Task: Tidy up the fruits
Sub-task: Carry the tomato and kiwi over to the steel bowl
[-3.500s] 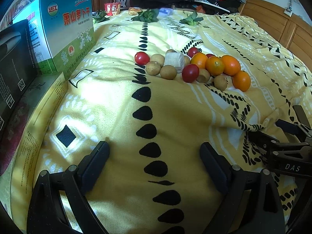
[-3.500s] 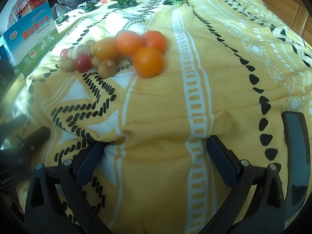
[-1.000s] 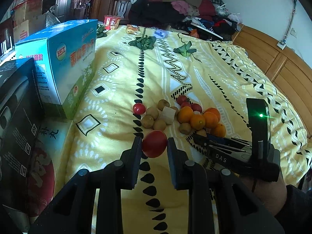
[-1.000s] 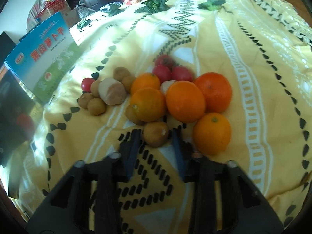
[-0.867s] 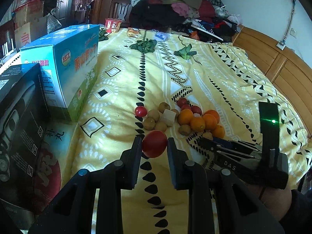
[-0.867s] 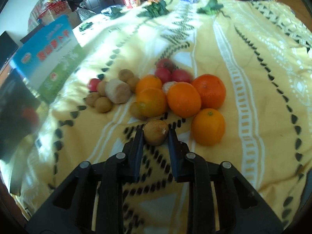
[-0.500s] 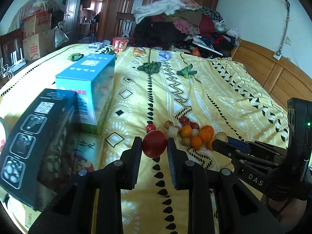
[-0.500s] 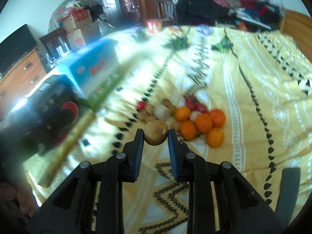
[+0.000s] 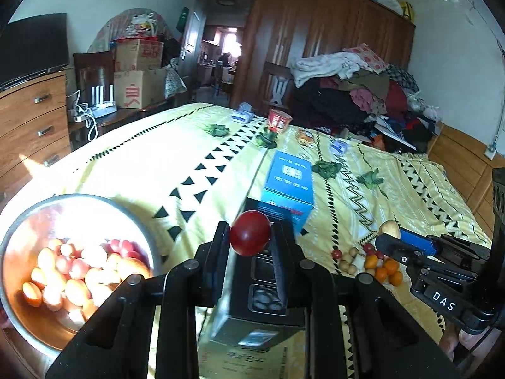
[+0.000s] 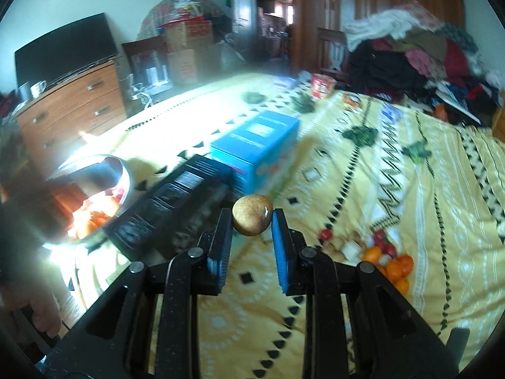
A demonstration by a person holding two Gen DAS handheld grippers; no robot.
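My bed [image 9: 164,158] wears a yellow patterned cover, sunlit at its left. Behind it stands a dark wooden wardrobe [image 9: 331,41], clothes heaped [image 9: 356,94] before it. A drawer chest [image 10: 72,107] carries a black television [image 10: 63,50] beside stacked cardboard boxes [image 9: 139,75].

We see a glossy, smooth red tomato [image 9: 250,233] clamped in matt black plastic left tongs [image 9: 249,246], and a dull, rough-skinned brown fruit [image 10: 252,215] pinched by the right tongs [image 10: 252,237] with their blue pads [image 10: 280,246]. There's a shiny metal bowl [image 9: 139,221] glaring in the light, soft printed yellow cloth on the bed [image 9: 157,164], a glossy blue cardboard box [image 10: 262,145], and a polished wooden dresser [image 10: 75,107].
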